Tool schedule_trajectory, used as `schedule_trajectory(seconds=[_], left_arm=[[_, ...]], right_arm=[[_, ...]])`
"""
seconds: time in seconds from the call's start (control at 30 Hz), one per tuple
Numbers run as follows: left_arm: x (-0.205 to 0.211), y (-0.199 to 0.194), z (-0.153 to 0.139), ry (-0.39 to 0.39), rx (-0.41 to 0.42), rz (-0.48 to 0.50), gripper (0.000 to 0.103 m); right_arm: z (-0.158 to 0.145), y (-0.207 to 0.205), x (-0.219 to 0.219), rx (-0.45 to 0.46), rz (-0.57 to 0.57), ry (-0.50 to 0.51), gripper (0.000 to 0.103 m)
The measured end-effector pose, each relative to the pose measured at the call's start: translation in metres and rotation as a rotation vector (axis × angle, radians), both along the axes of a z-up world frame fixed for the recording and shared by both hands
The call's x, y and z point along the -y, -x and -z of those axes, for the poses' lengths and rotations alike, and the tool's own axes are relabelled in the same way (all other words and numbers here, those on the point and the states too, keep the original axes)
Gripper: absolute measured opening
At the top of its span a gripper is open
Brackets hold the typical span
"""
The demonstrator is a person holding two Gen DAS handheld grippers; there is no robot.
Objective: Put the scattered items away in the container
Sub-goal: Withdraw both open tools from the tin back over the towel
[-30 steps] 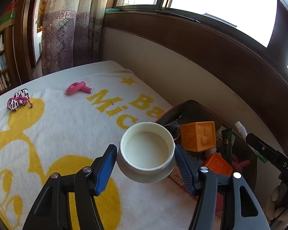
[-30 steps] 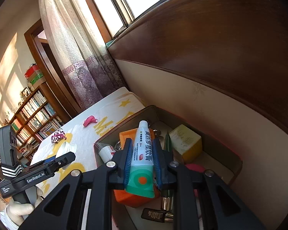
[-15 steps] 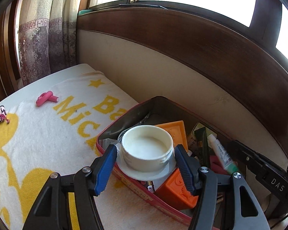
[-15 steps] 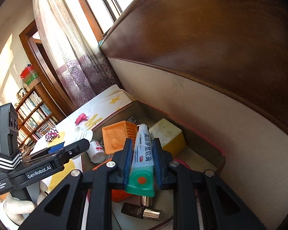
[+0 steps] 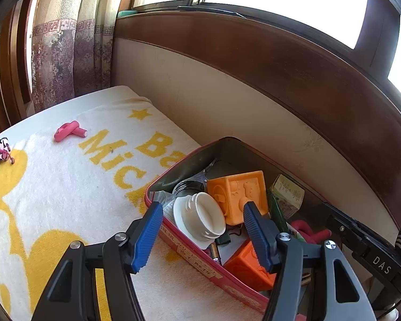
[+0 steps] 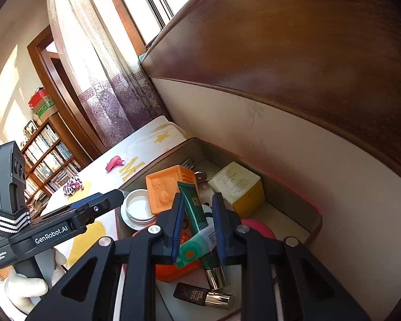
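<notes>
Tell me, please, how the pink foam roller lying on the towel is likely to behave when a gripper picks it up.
The pink foam roller looks soft, so it would likely squash between the fingers. It seems light. Being bent double, it probably won't roll on the towel.

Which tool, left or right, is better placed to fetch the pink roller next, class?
Left. The left tool is open and empty, nearer the pink roller on the towel. The right tool sits over the container.
</notes>
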State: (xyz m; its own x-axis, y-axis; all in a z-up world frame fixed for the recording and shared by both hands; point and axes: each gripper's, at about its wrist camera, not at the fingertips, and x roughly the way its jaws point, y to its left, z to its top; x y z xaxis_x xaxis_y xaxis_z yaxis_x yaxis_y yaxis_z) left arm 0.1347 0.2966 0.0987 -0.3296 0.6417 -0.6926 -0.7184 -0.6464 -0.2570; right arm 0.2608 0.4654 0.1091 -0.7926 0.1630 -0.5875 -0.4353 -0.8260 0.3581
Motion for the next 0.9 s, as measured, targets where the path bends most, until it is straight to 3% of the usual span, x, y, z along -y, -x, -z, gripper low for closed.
schedule_trajectory(seconds=[0.13,0.2,0.23,0.33,0.43,0.5,0.57,0.9], left_arm=[[0.009,0.006,0.003,-0.003,0.021,-0.023,0.065],[0.014,0.009,0.004,-0.002,0.024,-0.038,0.071],[0.018,0.011,0.004,-0.004,0.018,-0.051,0.076],[0.027,0.013,0.003,0.016,-0.031,-0.09,0.077],[0.037,0.016,0.003,0.057,-0.087,-0.134,0.077],[0.046,0.02,0.004,0.068,-0.094,-0.16,0.077],[0.056,0.023,0.004,0.065,-0.092,-0.179,0.077],[0.103,0.039,0.007,0.07,-0.111,-0.278,0.077]], right_arm=[[-0.001,0.007,0.009,0.009,-0.019,-0.001,0.023],[-0.002,0.01,0.013,0.013,-0.028,-0.003,0.023],[-0.002,0.012,0.015,0.014,-0.033,-0.004,0.023],[-0.002,0.015,0.02,0.017,-0.044,-0.007,0.025],[-0.003,0.018,0.027,0.021,-0.052,-0.015,0.035],[-0.004,0.021,0.033,0.021,-0.06,-0.024,0.045],[-0.006,0.024,0.039,0.02,-0.07,-0.036,0.049],[-0.012,0.047,0.076,0.03,-0.139,-0.073,0.057]])
